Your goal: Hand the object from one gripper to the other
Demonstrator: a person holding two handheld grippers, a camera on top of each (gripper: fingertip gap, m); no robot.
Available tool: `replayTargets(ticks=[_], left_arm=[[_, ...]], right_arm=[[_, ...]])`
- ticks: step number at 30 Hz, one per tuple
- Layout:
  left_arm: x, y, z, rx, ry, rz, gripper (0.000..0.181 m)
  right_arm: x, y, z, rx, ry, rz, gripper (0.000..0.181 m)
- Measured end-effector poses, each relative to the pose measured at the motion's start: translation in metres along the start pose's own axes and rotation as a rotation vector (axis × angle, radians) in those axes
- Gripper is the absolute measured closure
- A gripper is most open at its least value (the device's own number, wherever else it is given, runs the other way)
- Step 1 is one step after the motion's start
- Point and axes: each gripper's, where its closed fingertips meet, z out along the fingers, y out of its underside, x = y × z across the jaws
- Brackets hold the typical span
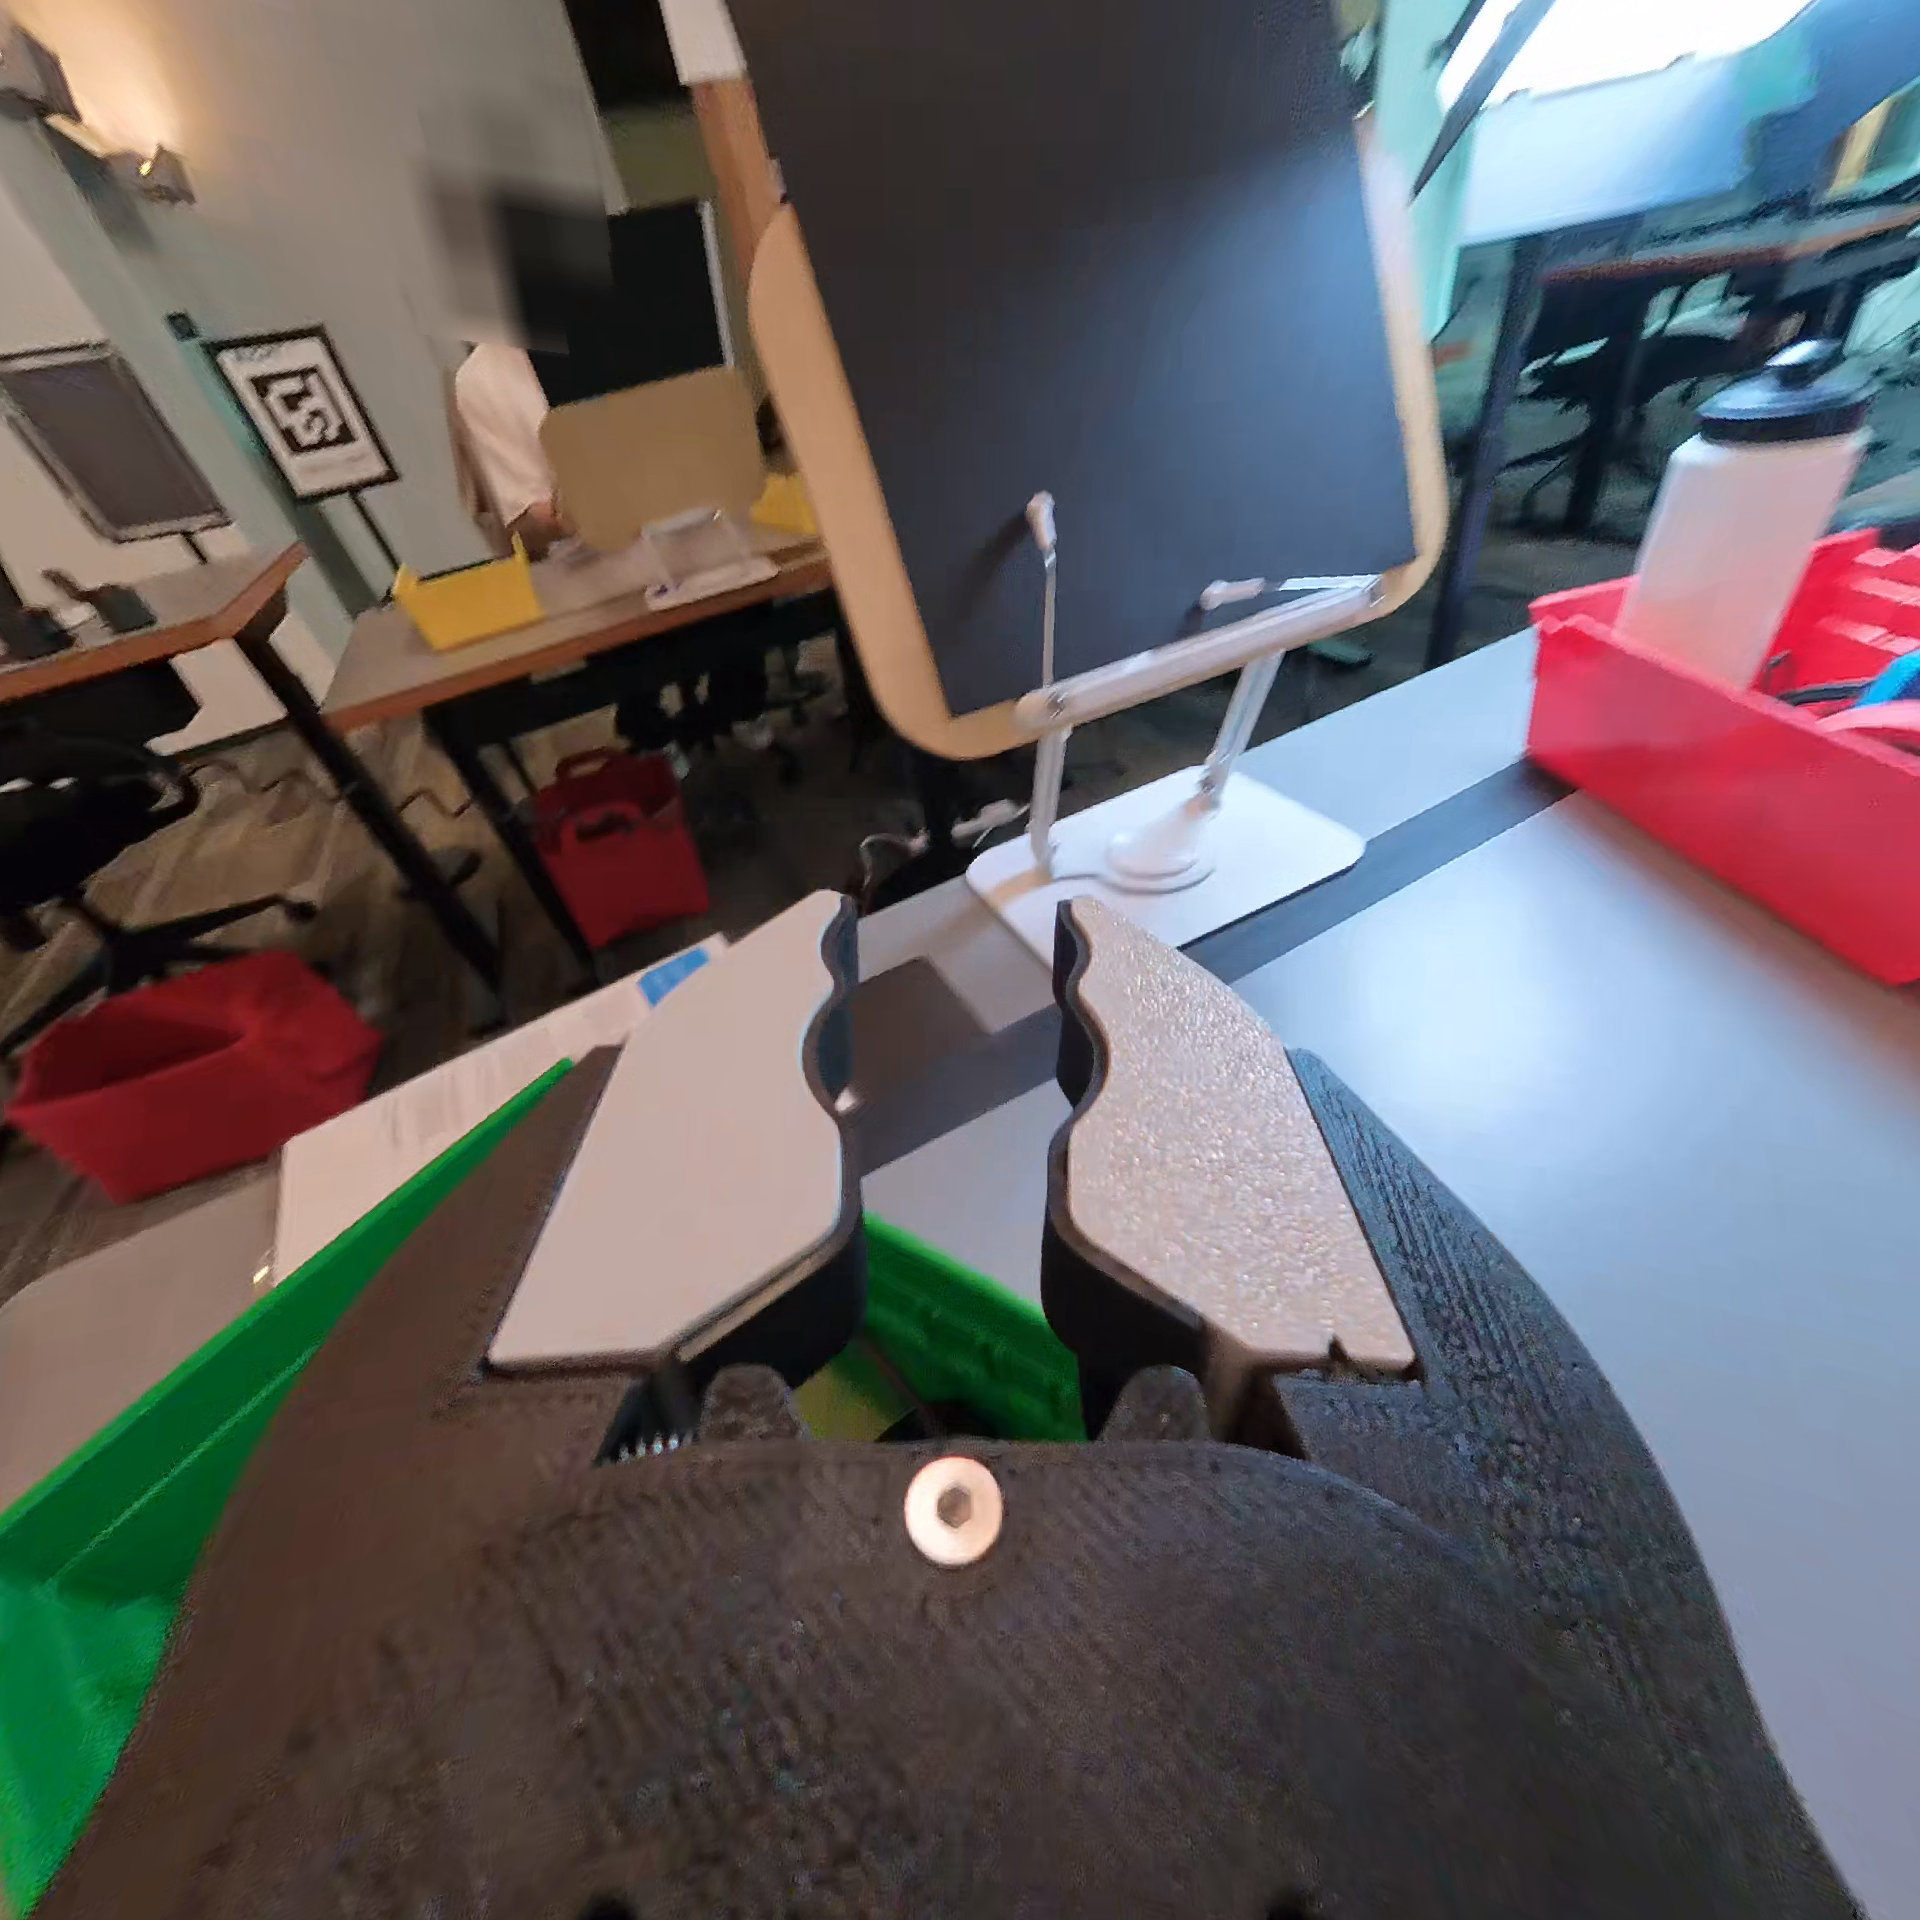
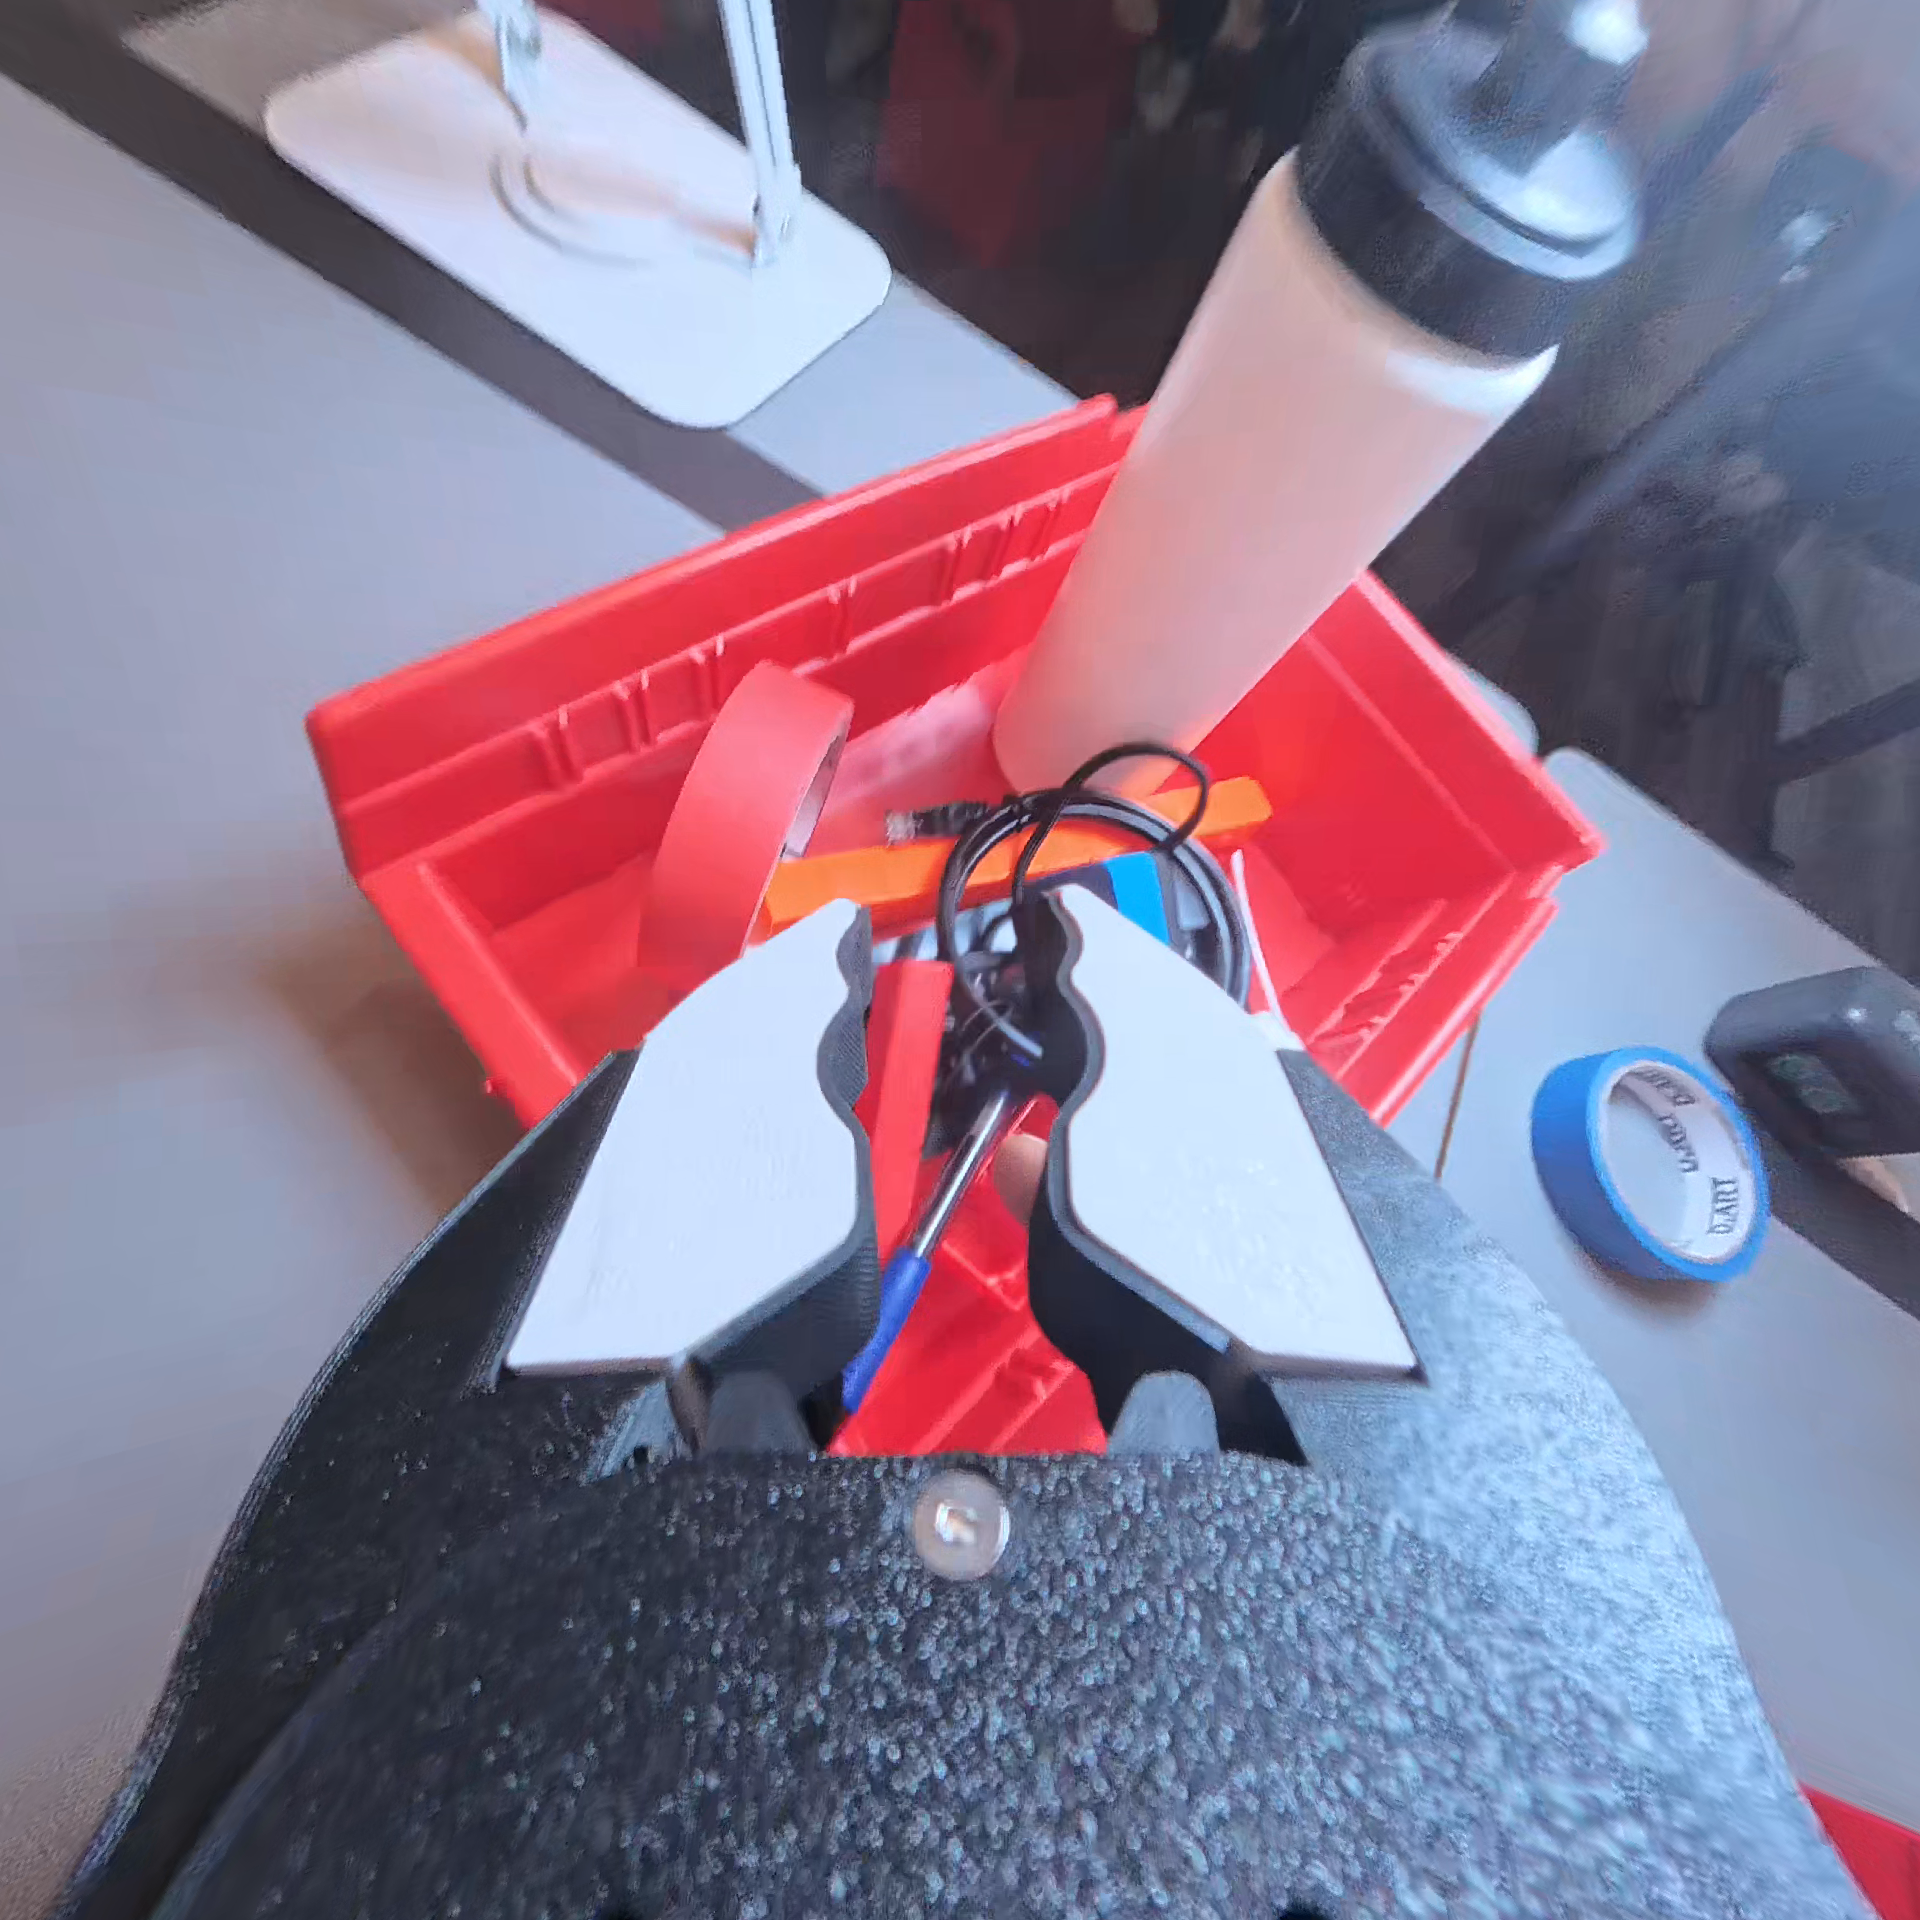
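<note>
My right gripper (image 2: 961,920) is open and empty, and hangs over a red bin (image 2: 582,727). In the bin are a red tape roll (image 2: 727,831), a tilted white bottle with a black cap (image 2: 1195,520), an orange bar (image 2: 883,868), a coiled black cable (image 2: 1039,821) and a blue-handled screwdriver (image 2: 935,1236). The screwdriver shows in the gap between my right fingers, below them. My left gripper (image 1: 956,925) is open and empty above a green bin (image 1: 156,1455). The red bin (image 1: 1714,769) and the bottle (image 1: 1745,520) show at the right of the left wrist view.
A dark panel on a white stand (image 1: 1174,842) stands at the far table edge. A blue tape roll (image 2: 1652,1164) and a black device (image 2: 1829,1049) lie on the grey table (image 2: 260,623) right of the red bin. Papers (image 1: 436,1132) lie beside the green bin. A person (image 1: 499,436) is at a far desk.
</note>
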Motion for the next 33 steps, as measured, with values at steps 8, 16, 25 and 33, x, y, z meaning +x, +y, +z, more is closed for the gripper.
replayTargets(ticks=[8,16,25,33], left_arm=[[-0.049,0.092,0.000,-0.363,-0.112,0.000,0.143],[-0.020,0.152,0.018,-0.512,0.119,-0.392,0.143],[-0.001,0.189,0.024,-0.619,0.227,-0.567,0.175],[-0.008,0.179,0.022,-0.549,0.231,-0.640,0.181]], right_arm=[[0.007,-0.067,-0.051,0.396,0.056,0.021,0.155],[-0.007,-0.091,-0.072,0.515,0.073,-0.090,0.160],[-0.031,-0.109,-0.082,0.597,0.039,-0.193,0.163],[-0.047,-0.120,-0.097,0.638,0.060,-0.275,0.164]])
